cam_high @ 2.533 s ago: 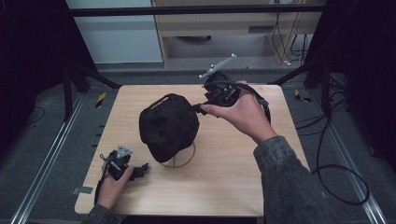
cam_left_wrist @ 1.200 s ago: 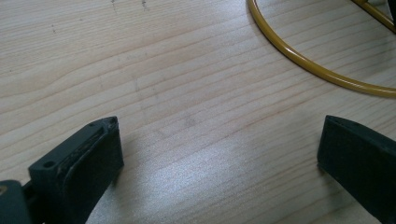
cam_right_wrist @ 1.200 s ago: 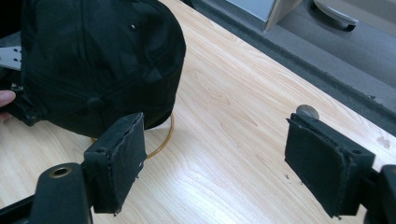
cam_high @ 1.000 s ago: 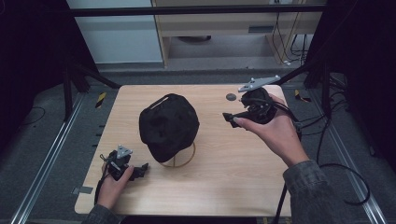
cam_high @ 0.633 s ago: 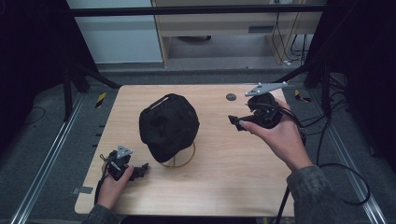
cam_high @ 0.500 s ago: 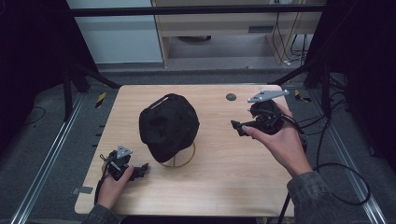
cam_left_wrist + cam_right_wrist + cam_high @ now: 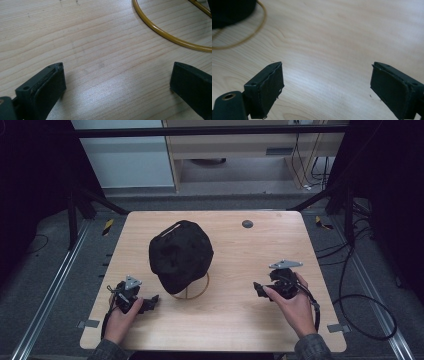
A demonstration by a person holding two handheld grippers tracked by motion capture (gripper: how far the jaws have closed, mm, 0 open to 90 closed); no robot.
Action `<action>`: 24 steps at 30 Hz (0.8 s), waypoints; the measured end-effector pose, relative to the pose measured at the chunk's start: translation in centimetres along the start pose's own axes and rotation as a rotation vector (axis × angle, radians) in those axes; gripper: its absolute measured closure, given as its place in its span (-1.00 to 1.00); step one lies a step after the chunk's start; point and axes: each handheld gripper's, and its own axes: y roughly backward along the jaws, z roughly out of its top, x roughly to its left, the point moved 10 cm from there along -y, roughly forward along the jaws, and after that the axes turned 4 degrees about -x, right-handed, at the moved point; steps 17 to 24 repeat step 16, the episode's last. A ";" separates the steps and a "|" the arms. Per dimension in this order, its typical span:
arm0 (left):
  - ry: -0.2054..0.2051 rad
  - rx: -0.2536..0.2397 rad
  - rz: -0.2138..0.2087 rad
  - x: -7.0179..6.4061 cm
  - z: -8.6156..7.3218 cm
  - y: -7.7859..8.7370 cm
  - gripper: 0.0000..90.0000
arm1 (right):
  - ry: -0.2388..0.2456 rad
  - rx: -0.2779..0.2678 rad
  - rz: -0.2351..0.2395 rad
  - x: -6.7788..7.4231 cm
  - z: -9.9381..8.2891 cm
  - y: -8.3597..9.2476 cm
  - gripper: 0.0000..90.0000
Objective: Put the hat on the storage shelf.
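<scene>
Black fabric: the cap (image 7: 181, 255) sits on the yellow wire stand (image 7: 192, 291) at table (image 7: 235, 320) centre, nothing gripping it. Since the earliest picture, where the right hand-held gripper (image 7: 260, 290) was at the cap's edge, that gripper has drawn away and come down low over the table at about 4 o'clock from the cap, well apart from it. Its jaws have just been opening and stand wide, with nothing between them. The left hand-held gripper (image 7: 150, 301) has kept its place at about 7 o'clock, jaws wide and empty. Judgement: the placing of the cap looks complete, both hands at rest.

The high view gives the cap whole on the stand. The left gripper view adds the stand's ring (image 7: 170, 37) lying flat on the wood grain; the right gripper view shows a blurred ring (image 7: 242, 37) beneath the cap's edge (image 7: 232, 10).
</scene>
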 end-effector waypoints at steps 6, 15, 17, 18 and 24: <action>0.000 0.000 0.000 0.0 0.0 0.0 -1.00 | -0.027 0.041 -0.048 -0.5 -3.1 -2.2 -0.75; 0.000 -0.003 -0.001 0.0 0.0 0.0 -1.00 | -0.039 -0.008 -0.094 -1.2 -5.2 -3.6 -0.85; 0.000 -0.003 -0.001 0.0 0.0 0.0 -1.00 | -0.036 -0.035 -0.093 -1.3 -5.3 -3.6 -0.87; 0.000 -0.003 -0.001 0.0 0.0 0.0 -1.00 | -0.036 -0.035 -0.093 -1.3 -5.3 -3.6 -0.87; 0.000 -0.003 -0.001 0.0 0.0 0.0 -1.00 | -0.036 -0.035 -0.093 -1.3 -5.3 -3.6 -0.87</action>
